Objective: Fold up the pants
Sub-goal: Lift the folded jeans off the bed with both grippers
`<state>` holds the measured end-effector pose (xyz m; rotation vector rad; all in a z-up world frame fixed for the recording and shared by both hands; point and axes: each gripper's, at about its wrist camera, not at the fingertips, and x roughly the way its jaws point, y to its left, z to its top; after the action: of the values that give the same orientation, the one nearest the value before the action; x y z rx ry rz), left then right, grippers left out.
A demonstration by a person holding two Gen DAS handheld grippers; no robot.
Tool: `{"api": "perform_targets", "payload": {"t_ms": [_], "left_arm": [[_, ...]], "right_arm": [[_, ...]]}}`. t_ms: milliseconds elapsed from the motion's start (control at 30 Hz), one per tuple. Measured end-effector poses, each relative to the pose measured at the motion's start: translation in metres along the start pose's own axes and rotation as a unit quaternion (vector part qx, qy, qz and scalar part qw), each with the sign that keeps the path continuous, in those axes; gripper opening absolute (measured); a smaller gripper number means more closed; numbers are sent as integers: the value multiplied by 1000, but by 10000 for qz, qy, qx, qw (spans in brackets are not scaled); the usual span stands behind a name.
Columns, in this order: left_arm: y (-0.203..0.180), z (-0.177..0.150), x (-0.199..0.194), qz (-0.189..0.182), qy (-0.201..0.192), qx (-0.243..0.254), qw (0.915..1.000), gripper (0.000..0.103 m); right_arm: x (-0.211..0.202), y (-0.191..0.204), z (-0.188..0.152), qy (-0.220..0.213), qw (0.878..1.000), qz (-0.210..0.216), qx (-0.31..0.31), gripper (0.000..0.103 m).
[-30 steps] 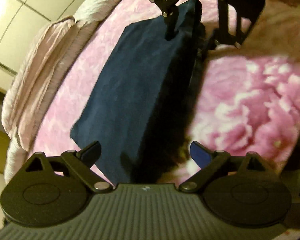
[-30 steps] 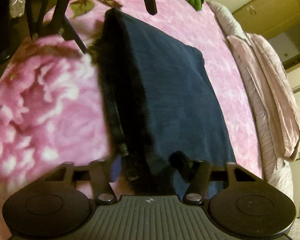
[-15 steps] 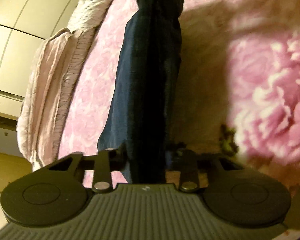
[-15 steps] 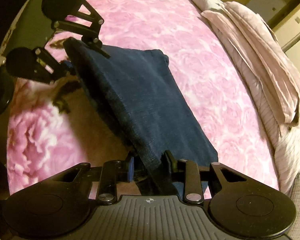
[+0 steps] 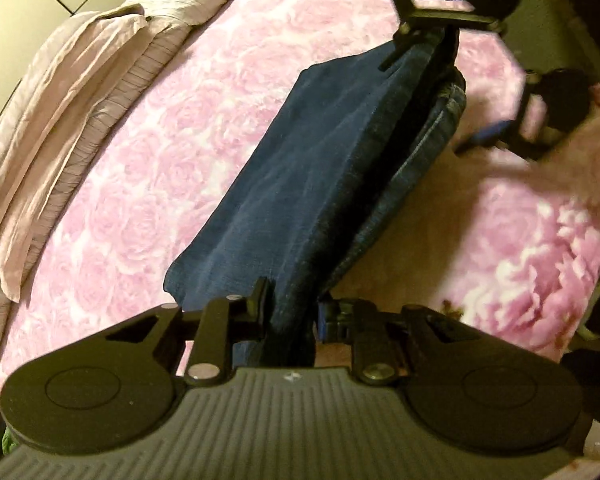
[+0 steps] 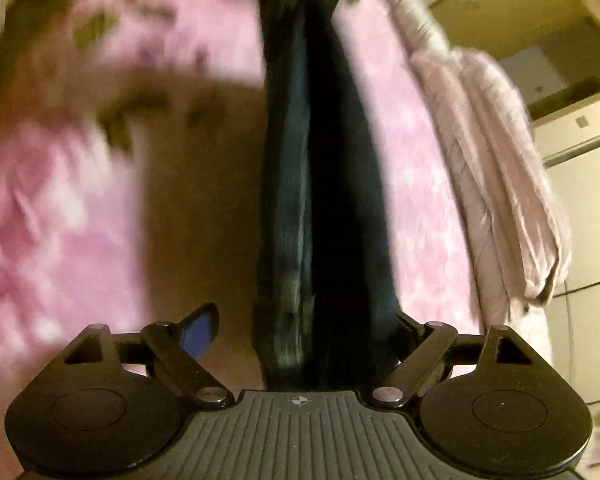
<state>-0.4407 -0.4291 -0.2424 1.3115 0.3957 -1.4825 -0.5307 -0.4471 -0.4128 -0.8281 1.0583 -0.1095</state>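
The dark blue pants [image 5: 300, 184], already folded into a strip, are lying on the pink floral bedspread [image 5: 148, 152], near edge raised. Left tool [image 5: 292, 312] is pinching that edge. Right tool [image 6: 304, 328] has just been opening; cloth sits loose between its jaws. Judged next: regrip, carry edge across.

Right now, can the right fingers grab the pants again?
Probably yes. The right gripper has just been opening, its fingers stand wide, and the dark blue pants hang right between them with nothing in the way. The left gripper is shut on the pants' other end.
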Motion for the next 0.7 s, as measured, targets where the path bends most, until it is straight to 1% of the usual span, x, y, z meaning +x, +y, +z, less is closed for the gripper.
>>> {"api": "perform_targets", "payload": {"t_ms": [33,67,100,133,167,233,400,567,700], "left_arm": [[1,0,0,-33,9,27,10000,19],[2,0,-1,-102,6,23,9999,19],[1,1,-1,-161,32,12,9999,19],[0,2,-2,-183,73,37,9998,19],[0,3,-4,-190,109,43,9998,19],[7,5,-12,-284,140,-84,9995,19],[25,14,-46,-463,147,-215,9986,18],[29,23,-75,-563,201,-11,9982,18],[26,29,-92,-658,206,99,9976,18]], "right_arm": [[8,-3,-3,181,9998,-20,41,54],[11,-9,-7,308,9994,-28,155,36],[10,-15,-7,351,9990,83,259,35],[6,-20,-6,388,9986,107,335,31],[0,-26,-4,418,9983,134,377,29],[-13,-43,2,503,9967,360,530,28],[-58,-72,15,588,9928,769,703,27],[-92,-88,27,713,9878,1039,917,27],[-113,-97,28,791,9837,1197,1083,26]]}}
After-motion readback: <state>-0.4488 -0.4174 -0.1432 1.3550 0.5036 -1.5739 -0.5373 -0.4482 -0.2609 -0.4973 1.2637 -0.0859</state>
